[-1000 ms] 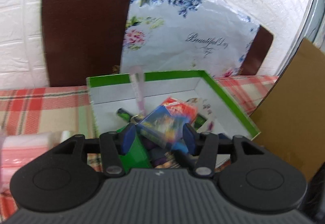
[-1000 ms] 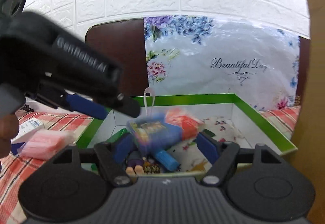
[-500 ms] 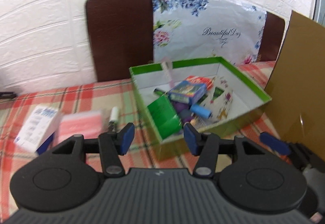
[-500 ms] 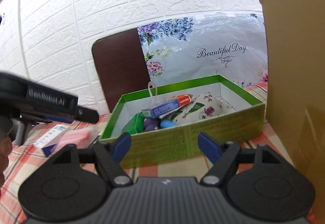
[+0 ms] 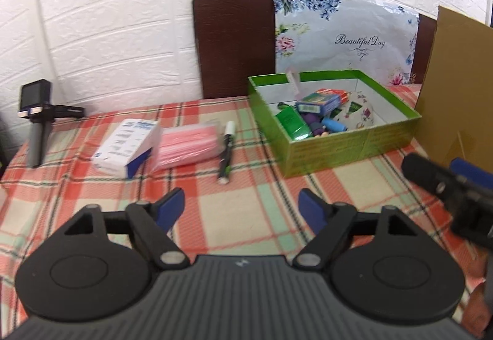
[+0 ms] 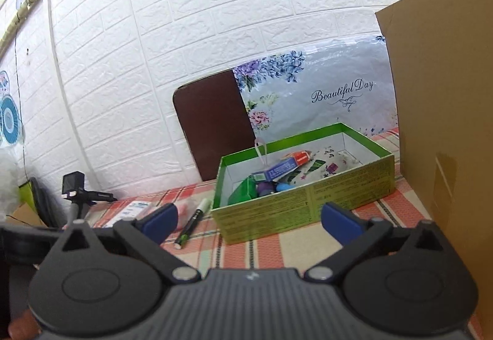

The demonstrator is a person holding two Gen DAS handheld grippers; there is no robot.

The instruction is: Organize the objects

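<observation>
— Well, both empty? Left gripper [image 5: 241, 205] first.

— Opening, blue fingers [image 5: 172, 204] spread wide over bare checked cloth, nothing between them. Hangs above the near part of the tabletop [image 5: 234, 216], angled down.

— And the right gripper [image 6: 249, 220]?

— Also opening, wider yet, nothing between its fingers either. Seen past them: the long side of the green box [image 6: 308, 201]. From the left camera, shows as a dark body with a blue tip at the right edge.

— Where does the box sit?

— Toward the far right of the tabletop, beside a big cardboard sheet [image 5: 456, 87]. Open on top, holds a heap: blue carton [image 5: 317, 102] lying across the pile, red packet [image 5: 334, 92] touching it behind, green pack [image 5: 291, 124] leaning at the left, flowered pouch [image 5: 360, 110] to the right, small purple and blue bits underneath, too blurred to name.

— Anything outside the box?

— Three things in a row to its left: marker pen [image 5: 226, 152] nearest, then a pink packet [image 5: 188, 146], then a white and blue carton [image 5: 126, 147] touching the packet's corner. Farther left, a small black camera on a stand [image 5: 38, 121], well apart. Behind, a dark board [image 5: 234, 41] and a flowered sheet [image 5: 345, 38] against the white brick wall [image 5: 123, 16].
</observation>
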